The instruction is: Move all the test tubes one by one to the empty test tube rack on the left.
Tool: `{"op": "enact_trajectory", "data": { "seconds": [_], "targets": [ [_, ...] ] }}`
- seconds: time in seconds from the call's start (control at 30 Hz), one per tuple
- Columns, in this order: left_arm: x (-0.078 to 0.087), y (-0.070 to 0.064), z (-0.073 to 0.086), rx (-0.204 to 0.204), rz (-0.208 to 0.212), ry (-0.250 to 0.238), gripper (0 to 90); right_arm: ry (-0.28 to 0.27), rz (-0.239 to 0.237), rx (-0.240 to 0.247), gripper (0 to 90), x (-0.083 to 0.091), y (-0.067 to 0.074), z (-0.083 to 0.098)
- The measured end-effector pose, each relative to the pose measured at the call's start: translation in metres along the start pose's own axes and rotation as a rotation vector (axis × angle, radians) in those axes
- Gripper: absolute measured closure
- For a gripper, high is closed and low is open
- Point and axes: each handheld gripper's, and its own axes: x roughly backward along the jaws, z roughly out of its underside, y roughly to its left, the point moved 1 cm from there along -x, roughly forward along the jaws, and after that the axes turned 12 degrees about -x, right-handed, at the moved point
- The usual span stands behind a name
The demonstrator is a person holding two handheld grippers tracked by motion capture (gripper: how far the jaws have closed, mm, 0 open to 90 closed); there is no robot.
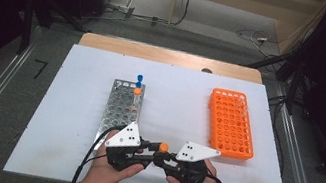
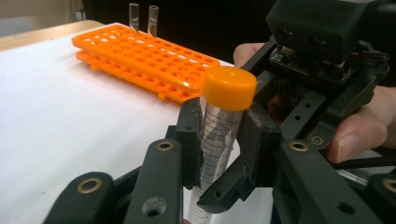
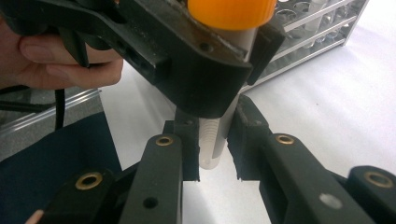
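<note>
Clear plastic graduated tube with orange screw cap [image 2: 219,126] held upright above white tabletop [image 1: 72,106], near edge. Left tongs [image 2: 219,140] clamped just under cap; right tongs [image 3: 212,140] clamped on lower end. Light, stiff, slick-walled; grip barrel firmly, twist cap.

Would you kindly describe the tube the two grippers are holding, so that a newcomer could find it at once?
Start at the white table and go to its near edge, between the metal rack and the orange rack. There the left gripper and right gripper hold a clear, graduated tube. Unlike the racked tubes, this orange-capped one is off the racks.
</note>
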Motion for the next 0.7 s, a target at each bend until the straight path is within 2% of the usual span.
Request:
{"op": "enact_trajectory", "data": {
  "seconds": [0.07,0.23,0.33,0.43,0.63,0.7],
  "targets": [
    [0.001,0.0,-0.001,-0.011,-0.011,-0.001,73.1,-0.002,-0.004,-0.002,72.6,0.001,-0.001,0.0],
    [0.002,0.003,-0.004,-0.004,-0.029,-0.011,73.9,-0.019,-0.007,0.001,69.6,0.003,-0.003,0.0],
    [0.005,0.009,-0.007,0.013,-0.052,-0.024,73.9,-0.034,0.002,0.01,56.9,0.007,-0.005,0.0],
    [0.008,0.016,-0.009,0.021,-0.074,-0.031,73.9,-0.048,0.008,-0.006,44.2,0.013,-0.01,0.0],
    [0.018,0.034,-0.01,0.039,-0.12,-0.033,74.0,-0.078,0.037,-0.04,20.6,0.027,-0.03,0.004],
    [0.022,0.041,-0.01,0.049,-0.146,-0.039,74.0,-0.072,0.044,-0.049,12.4,0.032,-0.037,0.007]
  ]
}}
